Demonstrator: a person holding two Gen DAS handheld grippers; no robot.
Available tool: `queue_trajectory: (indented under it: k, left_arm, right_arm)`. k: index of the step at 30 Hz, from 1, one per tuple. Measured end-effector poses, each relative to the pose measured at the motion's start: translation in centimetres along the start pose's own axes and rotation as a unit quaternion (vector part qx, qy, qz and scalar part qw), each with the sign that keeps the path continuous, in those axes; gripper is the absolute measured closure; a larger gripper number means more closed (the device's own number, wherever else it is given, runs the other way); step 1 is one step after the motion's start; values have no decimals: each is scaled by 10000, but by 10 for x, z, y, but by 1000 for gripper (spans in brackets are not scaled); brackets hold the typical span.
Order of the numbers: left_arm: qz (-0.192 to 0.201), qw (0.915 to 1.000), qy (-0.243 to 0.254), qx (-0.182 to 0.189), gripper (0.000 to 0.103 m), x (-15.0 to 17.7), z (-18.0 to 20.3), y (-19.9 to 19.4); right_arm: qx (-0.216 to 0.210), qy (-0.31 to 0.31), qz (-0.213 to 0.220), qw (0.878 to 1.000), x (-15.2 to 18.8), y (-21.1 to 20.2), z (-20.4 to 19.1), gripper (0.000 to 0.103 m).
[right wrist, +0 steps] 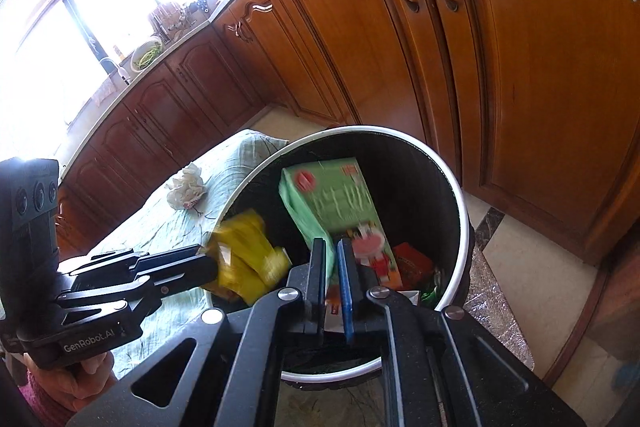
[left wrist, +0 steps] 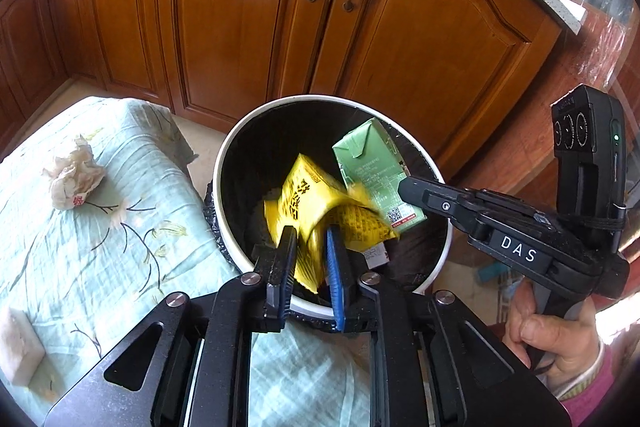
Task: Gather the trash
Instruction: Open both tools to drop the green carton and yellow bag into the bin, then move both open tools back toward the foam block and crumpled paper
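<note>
A white-rimmed bin with a black liner [left wrist: 224, 163] stands on the floor by the table; it also shows in the right wrist view [right wrist: 460, 195]. My left gripper [left wrist: 312, 233] is over the bin's mouth, shut on a crumpled yellow packet [left wrist: 308, 199], which also shows in the right wrist view [right wrist: 244, 259]. My right gripper [right wrist: 331, 245] is over the bin too, shut on a green carton [right wrist: 332, 199], seen in the left wrist view [left wrist: 368, 167] as well. A crumpled paper wad [left wrist: 74, 177] lies on the table.
The table has a pale green floral cloth [left wrist: 120, 247]. A white block [left wrist: 18, 347] sits at its near left edge. Wooden cabinet doors [left wrist: 248, 11] stand right behind the bin. Red and orange wrappers [right wrist: 412, 263] lie inside the bin.
</note>
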State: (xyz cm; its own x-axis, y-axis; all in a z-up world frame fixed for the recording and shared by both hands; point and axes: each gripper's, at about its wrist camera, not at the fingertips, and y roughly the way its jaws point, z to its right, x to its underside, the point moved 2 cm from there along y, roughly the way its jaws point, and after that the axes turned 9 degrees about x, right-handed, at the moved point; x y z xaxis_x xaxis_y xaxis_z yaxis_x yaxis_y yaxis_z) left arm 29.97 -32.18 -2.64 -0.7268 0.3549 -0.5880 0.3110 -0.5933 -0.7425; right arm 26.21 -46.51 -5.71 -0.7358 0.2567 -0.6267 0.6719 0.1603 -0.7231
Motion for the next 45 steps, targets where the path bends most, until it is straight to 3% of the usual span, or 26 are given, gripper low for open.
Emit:
queue_trajectory:
  k: [1,3,7,9,12,14,23,36,45]
  left_arm:
    - [5,10000,-25,6,81,0,0,0]
    - [54,10000,-60,-18,74,2,-1,-1]
    - [222,9997,-82,-89,67,9,-1,-11]
    - [342,9992,-160,-127,60,16,-5,-20]
    - [525,9979,-347,-159,52,31,-15,-37]
    - [634,9965,-517,-193,45,44,-24,-50]
    - [950,9875,-1117,-577,39,96,-66,-104]
    - [1035,9789,-1425,-1036,37,149,-118,-153]
    - [1031,9754,-1494,-1252,33,163,-145,-173]
  right_arm:
    - [27,11,1,10000,0,-1,0,85]
    - [33,26,56,10000,0,-3,1,60]
    - [14,26,190,9998,2,-9,-1,46]
    - [-42,69,254,9996,5,-14,-4,28]
    - [-136,103,356,9992,7,-19,-11,15]
    - [-201,103,410,9989,10,-22,-19,12]
    - [-611,-193,410,9971,30,-28,-73,7]
    - [-962,-615,114,9934,52,-17,-138,7]
    - [-1001,-799,-27,9918,56,-6,-164,6]
